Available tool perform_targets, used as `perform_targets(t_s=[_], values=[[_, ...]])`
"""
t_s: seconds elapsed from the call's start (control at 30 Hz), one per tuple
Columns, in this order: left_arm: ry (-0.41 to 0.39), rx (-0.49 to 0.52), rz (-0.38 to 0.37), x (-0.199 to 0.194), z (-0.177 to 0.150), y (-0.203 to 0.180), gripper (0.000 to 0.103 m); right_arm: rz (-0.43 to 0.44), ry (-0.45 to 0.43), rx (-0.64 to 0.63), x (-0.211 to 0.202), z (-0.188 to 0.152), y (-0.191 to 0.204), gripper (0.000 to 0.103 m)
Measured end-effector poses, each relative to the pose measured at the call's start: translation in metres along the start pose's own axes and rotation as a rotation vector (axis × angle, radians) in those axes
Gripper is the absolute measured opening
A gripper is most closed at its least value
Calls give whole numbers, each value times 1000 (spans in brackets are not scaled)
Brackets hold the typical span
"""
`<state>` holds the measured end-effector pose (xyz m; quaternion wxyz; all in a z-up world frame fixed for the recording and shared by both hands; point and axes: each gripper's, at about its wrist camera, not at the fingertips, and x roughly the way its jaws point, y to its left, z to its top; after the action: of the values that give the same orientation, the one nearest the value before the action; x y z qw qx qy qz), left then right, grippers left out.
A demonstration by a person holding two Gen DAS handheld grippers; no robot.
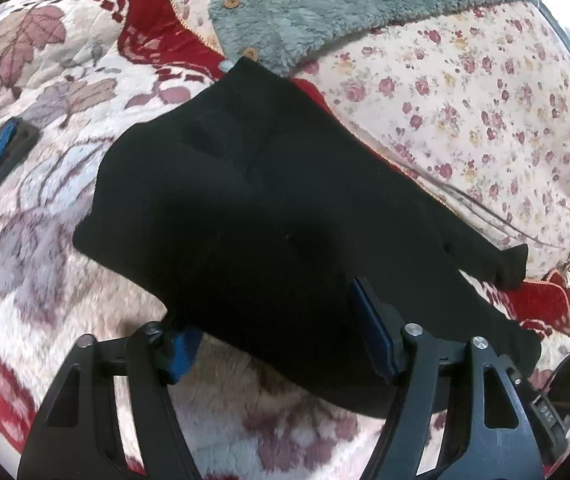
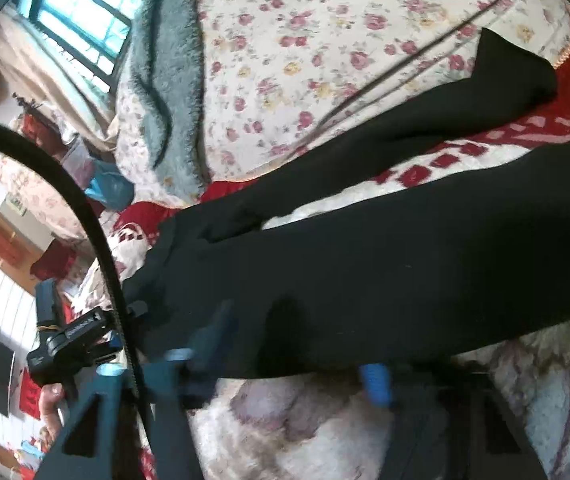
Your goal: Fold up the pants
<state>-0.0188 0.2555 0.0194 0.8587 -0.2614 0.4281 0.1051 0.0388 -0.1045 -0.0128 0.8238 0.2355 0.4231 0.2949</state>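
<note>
Black pants (image 1: 265,200) lie spread on a plush flowered blanket (image 1: 45,220), legs running to the right. My left gripper (image 1: 273,340) stands open at their near edge. Its left blue pad (image 1: 181,348) sits at the hem and its right finger (image 1: 369,320) lies on the cloth. In the right wrist view the pants (image 2: 365,260) cross the middle, one leg (image 2: 505,80) reaching onto the floral sheet. My right gripper (image 2: 293,356) is blurred, its fingers apart, with the cloth's near edge between them and a blue pad (image 2: 373,378) showing below.
A grey fleece garment (image 1: 325,12) with wooden buttons lies beyond the pants. A floral sheet (image 1: 485,100) covers the right side, crossed by thin cables (image 1: 485,208). A hand (image 2: 51,396) on a black handle shows at the lower left, with a window (image 2: 81,28) behind.
</note>
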Motion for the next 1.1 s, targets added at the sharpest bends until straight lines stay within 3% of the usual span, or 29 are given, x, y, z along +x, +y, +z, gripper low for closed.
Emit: perform_targets(t_s=[0.03, 0.1, 0.2, 0.47, 0.7, 0.83, 0.93, 0.97, 1.1], values=[[-5, 7, 16, 0, 1, 0, 42, 14, 4, 17, 2, 0, -4, 17], [-10, 20, 32, 1, 4, 2, 22, 22, -6, 12, -1, -1, -4, 14], [-26, 31, 28, -4, 3, 3, 12, 2, -24, -59, -9, -4, 12, 11], [-29, 61, 6, -40, -2, 16, 11, 15, 4, -138, -27, -20, 42, 8], [-59, 87, 61, -70, -19, 35, 11, 66, 57, -146, -37, -55, 64, 8], [-42, 52, 78, -70, -22, 51, 11, 71, 95, -153, -29, -77, 73, 8], [2, 21, 97, -60, -27, 59, 18, 33, 160, -94, -14, -86, 61, 14], [-1, 24, 121, -61, -30, 59, 23, 65, 184, -50, -11, -89, 51, 15], [-42, 38, 159, -79, -36, 55, 32, 95, 132, -51, -35, -84, 41, 22]])
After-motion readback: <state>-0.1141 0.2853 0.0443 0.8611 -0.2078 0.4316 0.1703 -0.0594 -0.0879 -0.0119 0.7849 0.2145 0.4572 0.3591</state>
